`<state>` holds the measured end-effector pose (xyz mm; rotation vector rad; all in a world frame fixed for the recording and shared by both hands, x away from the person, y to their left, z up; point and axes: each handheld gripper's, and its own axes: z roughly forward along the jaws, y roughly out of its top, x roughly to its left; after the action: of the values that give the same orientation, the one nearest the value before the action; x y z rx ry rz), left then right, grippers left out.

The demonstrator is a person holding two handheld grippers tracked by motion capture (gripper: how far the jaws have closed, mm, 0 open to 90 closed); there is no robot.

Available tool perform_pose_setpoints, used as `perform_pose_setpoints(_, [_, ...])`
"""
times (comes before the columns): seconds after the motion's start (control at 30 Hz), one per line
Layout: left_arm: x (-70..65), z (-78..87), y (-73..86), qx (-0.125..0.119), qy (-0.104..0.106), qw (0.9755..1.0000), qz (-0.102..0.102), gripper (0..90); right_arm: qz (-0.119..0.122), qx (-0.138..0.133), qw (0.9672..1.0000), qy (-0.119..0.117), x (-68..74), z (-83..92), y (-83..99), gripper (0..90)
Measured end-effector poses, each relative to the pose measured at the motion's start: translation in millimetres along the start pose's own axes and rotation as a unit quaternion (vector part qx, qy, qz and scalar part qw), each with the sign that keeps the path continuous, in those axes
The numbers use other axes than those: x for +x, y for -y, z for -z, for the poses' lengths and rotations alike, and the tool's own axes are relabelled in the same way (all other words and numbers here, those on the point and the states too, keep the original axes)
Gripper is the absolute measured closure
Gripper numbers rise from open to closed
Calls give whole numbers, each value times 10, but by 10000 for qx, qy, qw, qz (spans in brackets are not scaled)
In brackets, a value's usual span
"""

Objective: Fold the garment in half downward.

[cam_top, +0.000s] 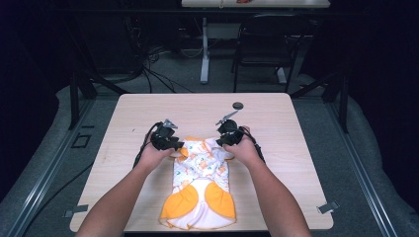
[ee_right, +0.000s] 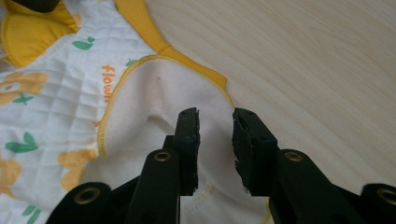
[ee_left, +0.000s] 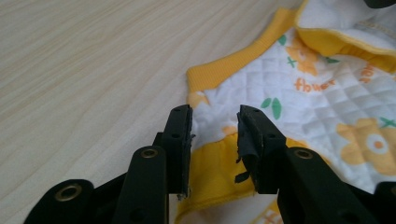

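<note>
Quilted baby romper point(cam_top: 200, 185), white with orange flowers, green leaves and yellow trim, spread flat on the light wooden table point(cam_top: 296, 148), near the middle of its near edge, rounded yellow panels toward that edge, upper end toward the table's centre. One flap at the upper right folded over, plain white lining up, as seen in the right gripper view.

Left gripper point(cam_top: 174, 145) at the romper's upper left corner, jaws apart over a yellow-banded edge point(ee_left: 212, 158), pads not pressing on the cloth. Right gripper point(cam_top: 223, 139) at the upper right corner, jaws likewise apart above the white lining point(ee_right: 154, 93), nothing pinched. Both forearms in from the near edge, one on each side of the garment.

Small dark round disc point(cam_top: 238, 105) farther back, near the far edge. Beyond the table, a dark chair point(cam_top: 264, 42) and a white table leg point(cam_top: 204, 49).
</note>
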<state>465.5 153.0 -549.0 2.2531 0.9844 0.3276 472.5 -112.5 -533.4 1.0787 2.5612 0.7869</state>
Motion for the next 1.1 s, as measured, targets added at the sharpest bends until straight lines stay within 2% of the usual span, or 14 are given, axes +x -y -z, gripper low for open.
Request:
perform_pose_setpoints(0.1, [20,-38,11,-4,-40,10000,65,619,-86,-49,10000,-13,-2,-60,2,669])
perform_pose_setpoints(0.23, [28,-89,31,12,-29,9999,132,599,-45,58,10000,36,-16,-120,18,644])
perform_pose_setpoints(0.33, [29,-136,53,4,-49,9998,191,595,-221,-5,9998,19,-33,-167,42,625])
perform_pose_setpoints(0.37, [35,-149,58,42,3,9998,191,595,-209,73,9998,7,-50,-167,44,623])
perform_pose_setpoints(0.43, [31,-171,64,79,14,9998,188,594,-327,17,9995,-12,-55,-191,58,619])
perform_pose_setpoints(0.6, [30,-193,72,62,-28,9997,241,578,-491,42,9987,-130,-81,-212,73,613])
perform_pose_setpoints(0.63, [45,-188,72,110,49,9997,229,572,-475,124,9987,-147,-93,-211,74,610])
perform_pose_setpoints(0.67, [43,-195,75,85,25,9996,253,571,-571,-13,9983,-140,-83,-240,90,610])
perform_pose_setpoints(0.77, [46,-200,78,112,53,9996,267,572,-426,201,9988,-156,-100,-230,84,615])
perform_pose_setpoints(0.83, [43,-204,80,97,42,9995,313,577,-465,130,9987,-164,-84,-248,89,626])
perform_pose_setpoints(1.0, [52,-200,87,86,74,9996,252,582,-557,216,9979,-256,-91,-249,98,653])
perform_pose_setpoints(1.1, [37,-201,87,71,147,9996,249,653,-603,248,9972,-375,-107,-246,114,702])
